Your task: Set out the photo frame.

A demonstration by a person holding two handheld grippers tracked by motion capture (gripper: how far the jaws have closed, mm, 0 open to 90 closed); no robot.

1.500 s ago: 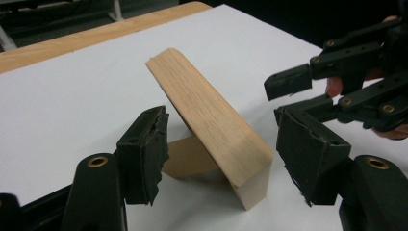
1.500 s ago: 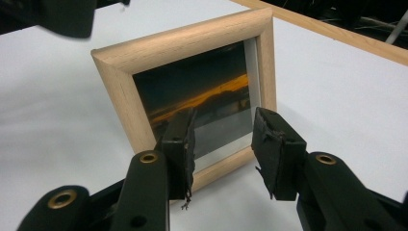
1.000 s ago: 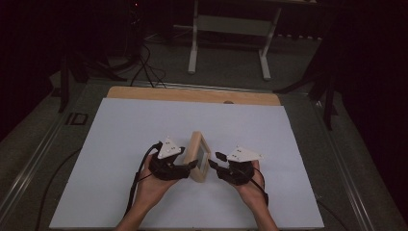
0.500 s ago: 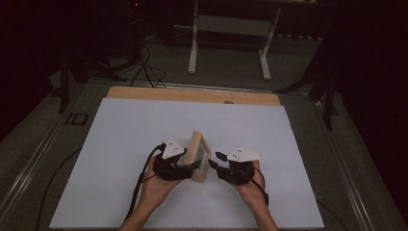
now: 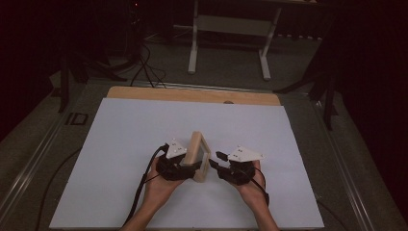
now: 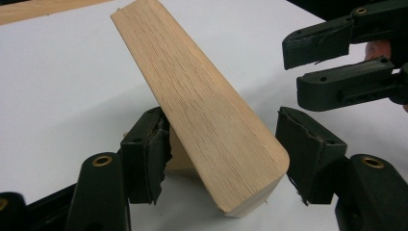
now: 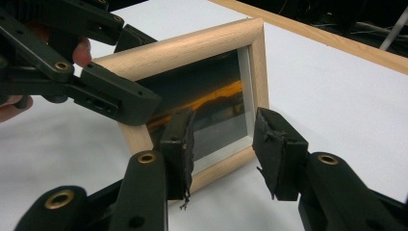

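A light wooden picture frame (image 5: 198,150) stands on edge on the white table sheet (image 5: 120,144), its glass front towards my right hand. My left gripper (image 5: 195,167) is shut on the frame's near end. In the left gripper view the frame (image 6: 202,110) runs slantwise between the two pads, and both pads touch it. My right gripper (image 5: 215,160) hovers just right of the frame, open. In the right gripper view its pads (image 7: 281,144) stand in front of the glass (image 7: 211,106) without touching it. The left gripper (image 7: 144,72) straddles the frame's rail there, and the right gripper (image 6: 294,70) shows in the left gripper view.
The white sheet covers most of the table, with a wooden strip (image 5: 192,95) showing along the far edge. A black cable (image 5: 144,183) trails back from my left gripper. A white stand (image 5: 231,29) and dark floor lie beyond the table.
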